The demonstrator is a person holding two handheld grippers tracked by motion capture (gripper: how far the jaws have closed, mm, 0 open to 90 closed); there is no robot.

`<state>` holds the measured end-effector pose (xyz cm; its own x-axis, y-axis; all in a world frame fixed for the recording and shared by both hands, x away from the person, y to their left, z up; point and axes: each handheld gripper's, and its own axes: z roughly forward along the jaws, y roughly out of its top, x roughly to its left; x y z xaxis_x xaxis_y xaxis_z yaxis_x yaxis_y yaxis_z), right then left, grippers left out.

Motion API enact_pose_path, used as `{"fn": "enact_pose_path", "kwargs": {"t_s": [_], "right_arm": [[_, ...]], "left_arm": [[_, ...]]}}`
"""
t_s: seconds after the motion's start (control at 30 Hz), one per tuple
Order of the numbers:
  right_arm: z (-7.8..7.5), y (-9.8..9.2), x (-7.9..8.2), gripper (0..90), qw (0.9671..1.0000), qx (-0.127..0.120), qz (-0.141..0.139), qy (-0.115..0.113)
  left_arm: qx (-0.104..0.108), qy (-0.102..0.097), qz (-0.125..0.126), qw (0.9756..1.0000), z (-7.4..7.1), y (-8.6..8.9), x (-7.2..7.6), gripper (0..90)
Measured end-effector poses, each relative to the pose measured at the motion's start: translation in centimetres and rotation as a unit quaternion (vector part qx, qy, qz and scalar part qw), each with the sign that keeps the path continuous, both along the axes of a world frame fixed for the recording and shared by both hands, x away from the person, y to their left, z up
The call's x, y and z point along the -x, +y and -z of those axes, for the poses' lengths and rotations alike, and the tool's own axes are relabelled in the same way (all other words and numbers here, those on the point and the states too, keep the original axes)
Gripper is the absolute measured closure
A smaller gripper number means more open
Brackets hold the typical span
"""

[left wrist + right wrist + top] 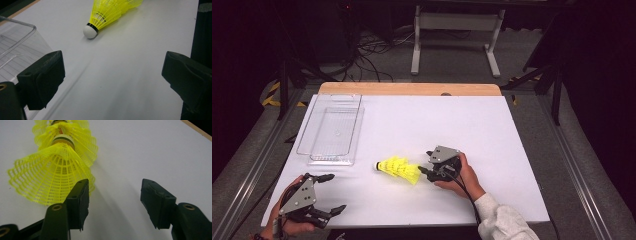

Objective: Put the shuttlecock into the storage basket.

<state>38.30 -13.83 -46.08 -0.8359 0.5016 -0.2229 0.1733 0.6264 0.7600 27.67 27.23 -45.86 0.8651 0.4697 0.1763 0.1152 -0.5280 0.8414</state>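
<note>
Right gripper (423, 171) low — fingers parted.

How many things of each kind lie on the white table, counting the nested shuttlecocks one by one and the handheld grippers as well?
Yellow shuttlecocks, nested in one row: 3, as far as the right gripper view shows
Clear plastic containers: 1
Clear lids: 1, lying partly under the container
Handheld grippers: 2, left gripper and right gripper
Total: 7

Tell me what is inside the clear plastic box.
The clear plastic box looks empty; the white table shows through its bottom. Its lid lies partly beneath it, on the left. The yellow shuttlecocks lie outside it on the table.
</note>
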Motion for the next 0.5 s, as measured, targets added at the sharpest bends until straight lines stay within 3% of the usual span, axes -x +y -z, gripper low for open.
{"fn": "enact_pose_path", "kwargs": {"t_s": [0.1, 0.2, 0.4, 0.5], "right_arm": [[-0.2, -0.5, 0.1, 43.5, 0.9999, 0.006, 0.010, -0.003], [-0.8, -1.0, 0.8, 49.9, 1.0000, -0.006, 0.000, 0.002], [-1.2, -1.2, 3.5, 62.5, 0.9994, 0.014, -0.030, 0.008], [-1.2, -1.0, 4.8, 64.9, 0.9986, 0.010, -0.048, 0.021]], "left_arm": [[-0.001, -0.001, 0.000, 1.0000, 0.0, 0.0, 0.0, 5.9], [0.000, -0.001, -0.002, 1.0000, 0.0, 0.0, 0.0, 5.9], [-0.001, -0.004, -0.001, 1.0000, -0.1, 0.1, 0.1, 5.9], [-0.001, -0.003, -0.001, 1.0000, -0.1, 0.0, 0.1, 5.9]]}}
